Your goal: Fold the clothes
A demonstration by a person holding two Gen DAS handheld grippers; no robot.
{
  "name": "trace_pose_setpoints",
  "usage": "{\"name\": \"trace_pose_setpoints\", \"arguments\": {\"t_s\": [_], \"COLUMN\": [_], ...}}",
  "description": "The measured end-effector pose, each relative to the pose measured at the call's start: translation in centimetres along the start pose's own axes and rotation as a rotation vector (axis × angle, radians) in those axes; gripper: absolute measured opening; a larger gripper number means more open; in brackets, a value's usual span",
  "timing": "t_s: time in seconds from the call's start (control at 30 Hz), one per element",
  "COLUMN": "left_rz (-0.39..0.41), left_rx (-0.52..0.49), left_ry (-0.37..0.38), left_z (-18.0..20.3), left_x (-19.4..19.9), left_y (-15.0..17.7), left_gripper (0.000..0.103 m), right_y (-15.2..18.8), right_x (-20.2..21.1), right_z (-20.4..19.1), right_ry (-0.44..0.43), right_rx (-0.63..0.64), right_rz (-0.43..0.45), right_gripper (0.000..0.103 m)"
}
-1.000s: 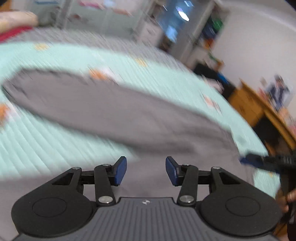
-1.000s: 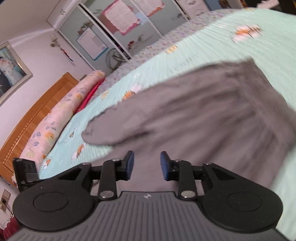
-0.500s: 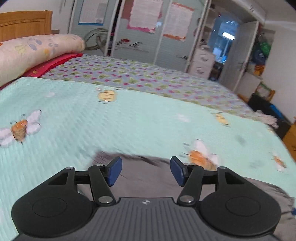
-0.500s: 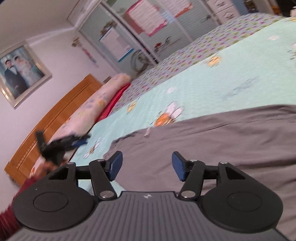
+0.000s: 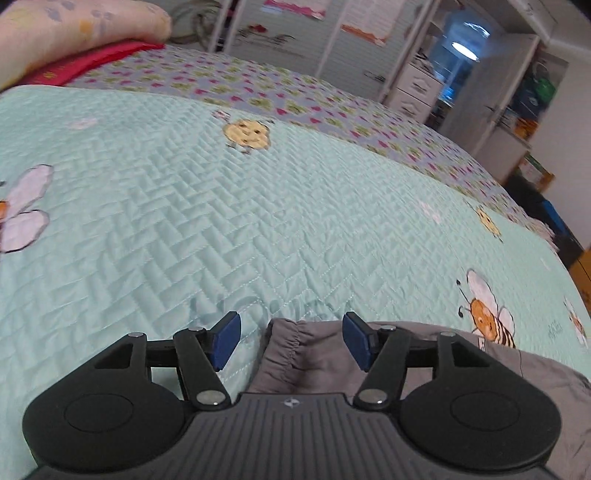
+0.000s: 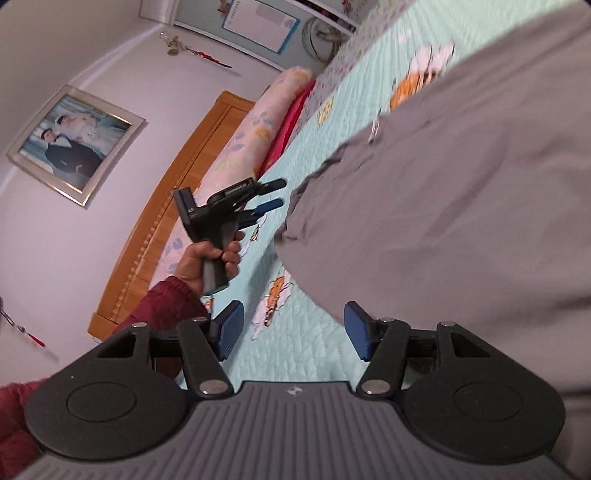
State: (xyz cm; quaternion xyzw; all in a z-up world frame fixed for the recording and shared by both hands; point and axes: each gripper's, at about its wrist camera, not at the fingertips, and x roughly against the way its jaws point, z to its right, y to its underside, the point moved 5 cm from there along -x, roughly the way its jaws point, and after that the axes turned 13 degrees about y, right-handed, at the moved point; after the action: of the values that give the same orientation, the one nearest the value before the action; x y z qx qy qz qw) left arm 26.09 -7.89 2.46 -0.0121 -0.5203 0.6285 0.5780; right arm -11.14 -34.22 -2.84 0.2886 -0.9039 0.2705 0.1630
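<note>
A grey garment (image 5: 317, 354) lies spread on the bed's mint-green quilted bedspread (image 5: 229, 221), which is printed with bees and smiling yellow faces. In the left wrist view its gathered elastic hem sits just past the left hand-held gripper (image 5: 291, 341), whose blue pads (image 5: 225, 339) stand wide apart, released and holding nothing; the hem lies between them and toward the right pad. Beyond the quilt a floral sheet (image 5: 258, 88) runs to the far edge of the bed, with a long patterned bolster (image 5: 66, 33) on a red cushion at the head end.

In the right wrist view the right hand-held gripper (image 6: 293, 328) is also spread open and empty, hovering over the bedspread (image 6: 295, 350) beside the near edge of the grey garment (image 6: 461, 192), whose cloth fills the right side of the frame and passes behind the right pad. Further off, a hand (image 6: 207, 258) in a dark red sleeve (image 6: 162, 306) grips the handle of the left hand-held gripper (image 6: 275, 192), its fingers apart and pointing at the garment's edge near the wooden headboard (image 6: 166, 221). A framed photograph (image 6: 74, 142) hangs on the wall.
</note>
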Motion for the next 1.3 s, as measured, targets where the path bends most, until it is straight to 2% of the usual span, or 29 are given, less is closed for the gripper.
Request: {"name": "trace_pose_setpoints", "arguments": {"t_s": [0.07,0.13,0.3,0.37,0.43,0.5,0.53,0.6,0.7,0.77,0.83,0.93,1.07,1.23,1.3], "left_rz": [-0.018,-0.028,-0.008,-0.005,-0.015,-0.042,-0.045,-0.045,-0.033,-0.02,0.003,0.03,0.053,0.034,0.03], "left_rx": [-0.012,-0.014,-0.011,-0.016,-0.034,-0.057,-0.078,-0.125,-0.2,-0.237,-0.245,-0.27,-0.307,-0.324,-0.31], "left_ry": [0.023,0.052,0.136,0.167,0.185,0.191,0.181,0.15,0.061,-0.027,-0.064,-0.089,-0.127,-0.147,-0.149], "left_z": [-0.5,-1.0,-2.0,-1.7,-1.4,-1.0,-0.6,0.2,1.1,1.1,1.2,2.0,3.3,4.0,3.5], "left_x": [-0.8,-1.4,-1.8,-1.9,-2.2,-2.7,-2.8,-3.0,-3.3,-3.4,-3.6,-3.9,-4.4,-4.6,-4.5], "left_y": [0.0,0.2,0.7,0.8,1.0,1.3,1.3,1.3,0.6,-0.3,-1.4,-3.0,-5.0,-4.9,-4.3], "left_gripper": [0.064,0.064,0.062,0.048,0.042,0.029,0.022,0.021,0.021,0.021,0.021,0.02,0.021,0.021,0.021], "right_y": [-0.1,-0.2,0.0,0.4,0.8,1.2,1.4,1.5,1.7,2.1,2.6,3.2,4.1,3.8,3.3], "right_x": [-1.0,-2.1,-4.9,-6.1,-6.9,-7.1,-7.1,-7.0,-7.0,-6.9,-6.5,-6.4,-6.2,-6.2,-5.8], "right_z": [-0.5,-1.0,-2.9,-3.5,-3.8,-4.0,-4.1,-4.2,-4.1,-4.1,-4.2,-4.9,-5.7,-4.8,-4.8], "right_ry": [-0.046,-0.105,-0.21,-0.237,-0.249,-0.255,-0.258,-0.274,-0.288,-0.283,-0.268,-0.256,-0.239,-0.292,-0.273], "right_rx": [-0.026,-0.061,-0.081,-0.081,-0.067,-0.04,-0.026,-0.009,0.001,0.029,0.074,0.135,0.217,0.133,0.109], "right_rz": [-0.012,-0.027,-0.084,-0.112,-0.139,-0.147,-0.149,-0.147,-0.141,-0.134,-0.126,-0.122,-0.117,-0.127,-0.115], "right_gripper": [0.062,0.071,0.072,0.072,0.072,0.071,0.071,0.072,0.072,0.072,0.072,0.077,0.078,0.078,0.078]}}
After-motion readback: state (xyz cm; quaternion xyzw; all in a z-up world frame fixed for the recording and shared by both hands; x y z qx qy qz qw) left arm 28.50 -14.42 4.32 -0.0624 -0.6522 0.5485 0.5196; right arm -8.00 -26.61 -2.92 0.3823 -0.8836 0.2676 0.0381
